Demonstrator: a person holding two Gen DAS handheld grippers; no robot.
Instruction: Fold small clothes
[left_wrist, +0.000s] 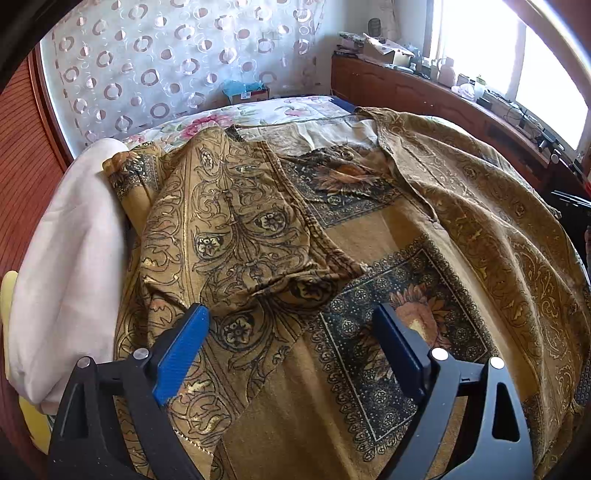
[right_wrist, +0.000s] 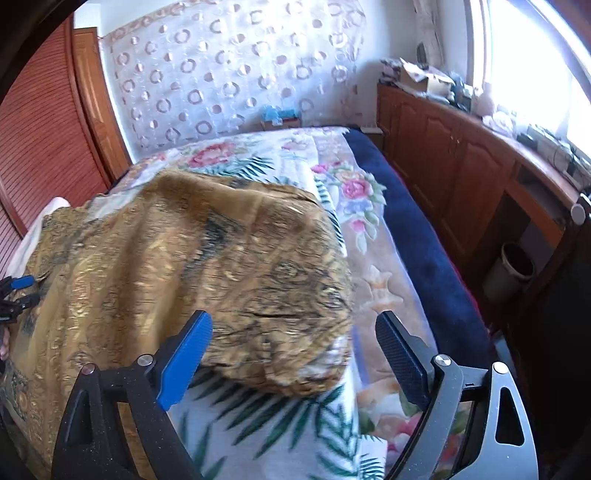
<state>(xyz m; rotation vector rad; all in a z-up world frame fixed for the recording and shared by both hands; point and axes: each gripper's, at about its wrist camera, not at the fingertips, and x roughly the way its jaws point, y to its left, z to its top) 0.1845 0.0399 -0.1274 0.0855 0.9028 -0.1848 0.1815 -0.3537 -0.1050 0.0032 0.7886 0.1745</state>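
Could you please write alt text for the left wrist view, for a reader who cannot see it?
The open left claw hovers over a gold patterned garment, partly folded on a bed. A white pillow lies to the left; a wooden cabinet stands under a bright window behind.

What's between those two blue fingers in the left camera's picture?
Only the golden patterned garment lying spread on the bed; the left gripper is open above it, gripping nothing, in the left wrist view.

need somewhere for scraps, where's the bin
In the right wrist view, the bin stands on the floor at the right edge, below the wooden cabinets and beyond the bed's blue blanket.
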